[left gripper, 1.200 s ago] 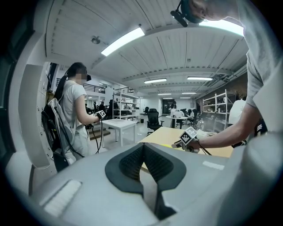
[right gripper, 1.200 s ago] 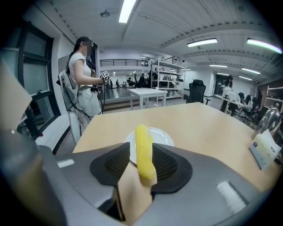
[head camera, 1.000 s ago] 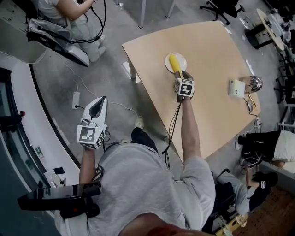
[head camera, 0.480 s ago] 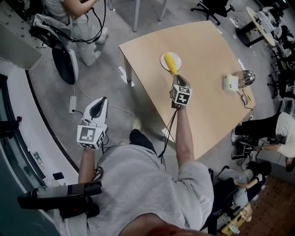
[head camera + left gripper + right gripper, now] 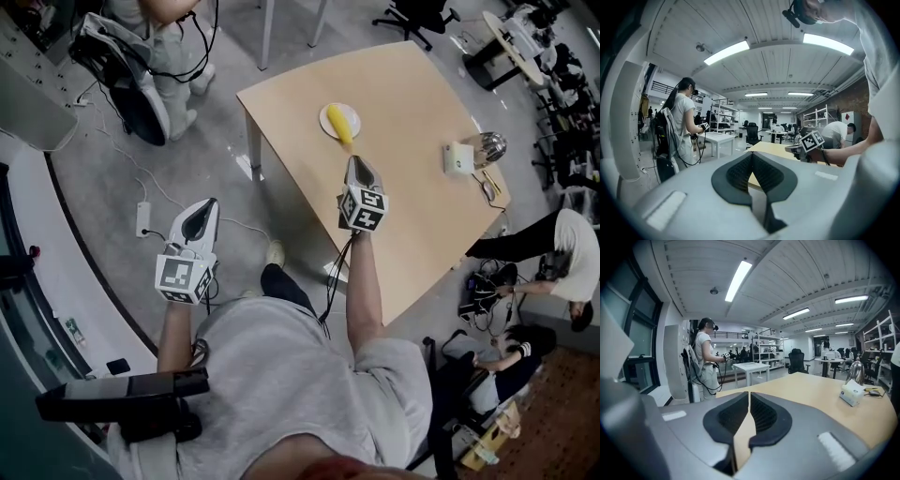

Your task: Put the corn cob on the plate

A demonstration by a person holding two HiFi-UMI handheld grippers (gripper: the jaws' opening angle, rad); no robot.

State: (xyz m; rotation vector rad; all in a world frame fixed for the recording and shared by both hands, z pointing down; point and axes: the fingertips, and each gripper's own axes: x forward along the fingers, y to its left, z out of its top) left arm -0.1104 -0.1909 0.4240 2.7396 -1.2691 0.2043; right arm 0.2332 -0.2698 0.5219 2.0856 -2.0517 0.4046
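The yellow corn cob (image 5: 340, 123) lies on the small white plate (image 5: 327, 119) near the far left corner of the wooden table (image 5: 422, 216). My right gripper (image 5: 356, 167) hovers over the table, short of the plate and apart from the cob. Its jaws have just been closing and now stand shut with nothing between them (image 5: 748, 393). My left gripper (image 5: 201, 210) hangs over the floor, left of the table, shut and empty (image 5: 752, 154). The left gripper view also shows the right gripper (image 5: 799, 149) and its marker cube (image 5: 812, 140).
A white tissue box (image 5: 457, 157) and a metal kettle (image 5: 488, 147) stand at the table's right edge. A person stands among cables at the top left (image 5: 169, 19). Other people sit at the right (image 5: 562, 253). A power strip (image 5: 142, 219) lies on the floor.
My right gripper has drawn back from the plate toward me and risen, leaving the corn cob lying on the plate. The left gripper has hardly shifted.
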